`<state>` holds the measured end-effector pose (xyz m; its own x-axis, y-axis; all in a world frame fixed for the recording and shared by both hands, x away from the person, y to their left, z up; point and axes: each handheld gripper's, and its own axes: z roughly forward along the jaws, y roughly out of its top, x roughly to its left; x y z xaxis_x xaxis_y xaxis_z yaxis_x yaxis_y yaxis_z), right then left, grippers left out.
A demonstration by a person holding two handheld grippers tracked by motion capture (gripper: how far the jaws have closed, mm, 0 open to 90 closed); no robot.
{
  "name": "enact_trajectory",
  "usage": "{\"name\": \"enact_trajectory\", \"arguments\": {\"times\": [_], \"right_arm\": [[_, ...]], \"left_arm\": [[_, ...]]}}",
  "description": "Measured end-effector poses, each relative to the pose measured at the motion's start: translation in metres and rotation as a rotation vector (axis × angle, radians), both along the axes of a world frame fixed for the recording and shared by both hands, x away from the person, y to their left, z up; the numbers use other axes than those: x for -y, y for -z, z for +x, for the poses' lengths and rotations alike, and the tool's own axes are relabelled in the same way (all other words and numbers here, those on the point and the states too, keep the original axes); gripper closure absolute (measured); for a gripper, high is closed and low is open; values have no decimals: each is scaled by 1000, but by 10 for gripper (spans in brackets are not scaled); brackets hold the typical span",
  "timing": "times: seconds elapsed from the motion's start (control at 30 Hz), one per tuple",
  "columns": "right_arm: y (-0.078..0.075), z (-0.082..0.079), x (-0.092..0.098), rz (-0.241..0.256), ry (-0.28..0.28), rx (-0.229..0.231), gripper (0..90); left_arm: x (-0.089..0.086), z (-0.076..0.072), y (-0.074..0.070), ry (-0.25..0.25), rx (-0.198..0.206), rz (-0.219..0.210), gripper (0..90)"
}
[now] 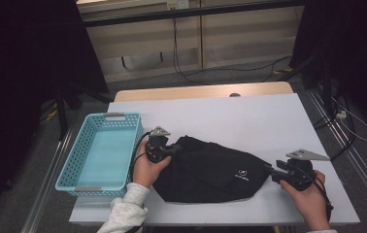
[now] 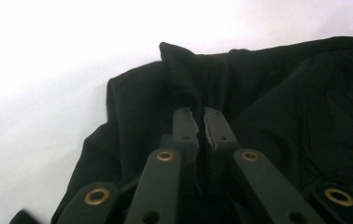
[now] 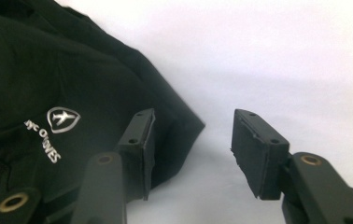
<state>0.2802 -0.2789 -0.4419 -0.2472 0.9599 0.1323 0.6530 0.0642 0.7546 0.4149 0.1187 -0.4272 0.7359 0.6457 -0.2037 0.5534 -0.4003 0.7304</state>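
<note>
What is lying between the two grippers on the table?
The black garment fills that stretch in the high view: the left gripper pinches one end, the open right gripper reaches the other.

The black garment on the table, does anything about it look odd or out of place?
The black garment lies crumpled, not flat. The left gripper pinches a raised fold of it. The right gripper is open at its corner. The basket looks undisturbed.

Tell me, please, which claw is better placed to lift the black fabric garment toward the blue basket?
Probably the left claw: it is shut on a fold of the black fabric garment and sits beside the light blue perforated plastic basket. The right claw is open at the garment's far corner.
</note>
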Motion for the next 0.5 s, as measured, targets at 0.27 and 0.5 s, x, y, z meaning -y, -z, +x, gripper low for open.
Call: {"name": "enact_trajectory", "arguments": {"times": [0.27, 0.5], "right_arm": [[12, 5, -13, 65, -8, -94, 449], [17, 7, -19, 80, -28, -81, 486]], "left_arm": [[-9, -5, -3, -15, 23, 9, 848], [-14, -6, -3, -44, 27, 7, 849]]}}
